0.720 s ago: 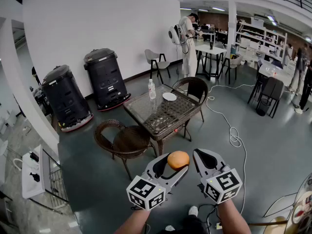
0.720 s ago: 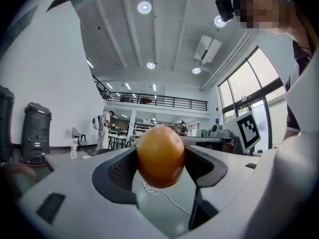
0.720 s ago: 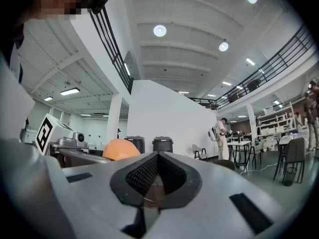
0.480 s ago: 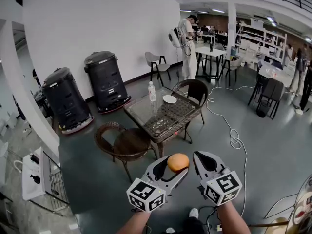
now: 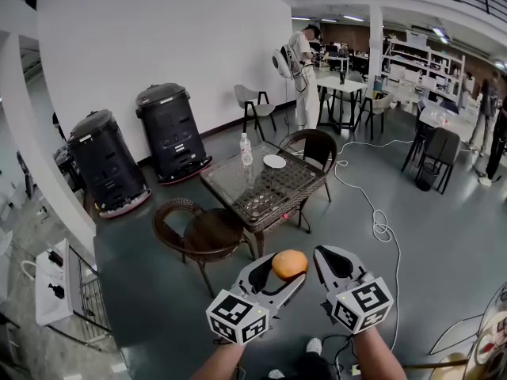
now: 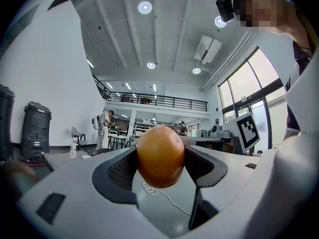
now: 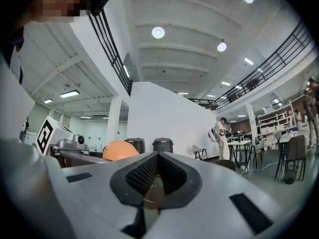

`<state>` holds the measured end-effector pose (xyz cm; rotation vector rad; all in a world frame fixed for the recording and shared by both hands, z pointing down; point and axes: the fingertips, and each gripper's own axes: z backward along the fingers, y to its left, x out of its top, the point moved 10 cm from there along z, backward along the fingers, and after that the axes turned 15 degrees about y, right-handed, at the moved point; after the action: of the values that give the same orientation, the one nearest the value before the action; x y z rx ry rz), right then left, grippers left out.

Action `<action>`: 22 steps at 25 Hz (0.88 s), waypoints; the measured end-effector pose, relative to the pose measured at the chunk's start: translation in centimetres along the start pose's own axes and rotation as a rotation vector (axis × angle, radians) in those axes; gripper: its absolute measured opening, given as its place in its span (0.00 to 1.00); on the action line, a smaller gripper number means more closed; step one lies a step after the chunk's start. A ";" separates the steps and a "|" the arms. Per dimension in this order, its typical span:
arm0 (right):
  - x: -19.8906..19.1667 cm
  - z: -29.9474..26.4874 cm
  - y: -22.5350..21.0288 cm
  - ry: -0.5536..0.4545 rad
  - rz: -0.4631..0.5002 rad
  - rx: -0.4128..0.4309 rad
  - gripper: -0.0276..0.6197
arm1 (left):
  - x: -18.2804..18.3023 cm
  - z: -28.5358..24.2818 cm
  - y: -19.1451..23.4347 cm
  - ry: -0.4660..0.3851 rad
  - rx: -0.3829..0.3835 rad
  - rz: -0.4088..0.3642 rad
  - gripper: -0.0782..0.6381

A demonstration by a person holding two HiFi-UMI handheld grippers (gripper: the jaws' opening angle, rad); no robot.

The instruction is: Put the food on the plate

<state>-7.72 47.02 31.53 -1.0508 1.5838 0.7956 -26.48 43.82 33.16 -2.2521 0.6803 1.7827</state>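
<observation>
Almost nothing had shifted since the earlier frame — the left gripper [image 5: 283, 274] stayed level, its fingers clamped on the orange food [image 5: 289, 263], the right gripper [image 5: 334, 256] just beside it with fingers closed on nothing — both well apart from the plate [image 5: 275, 159] on the bench [image 5: 273, 205].

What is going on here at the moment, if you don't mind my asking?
A person holds an orange clamped in the left hand-held gripper. The right hand-held gripper is shut and empty. The white plate sits some way ahead on a wicker table, near a water bottle. Nothing is on the plate, so the food has not yet been put there.
</observation>
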 end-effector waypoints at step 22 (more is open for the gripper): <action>-0.7 -4.3 -6.5 0.032 -0.025 0.020 0.05 | 0.5 -6.2 3.2 0.024 0.026 0.028 0.54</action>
<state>-3.39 40.84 33.33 -1.0714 1.5993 0.7477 -22.51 38.29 34.67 -2.2617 0.7388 1.7512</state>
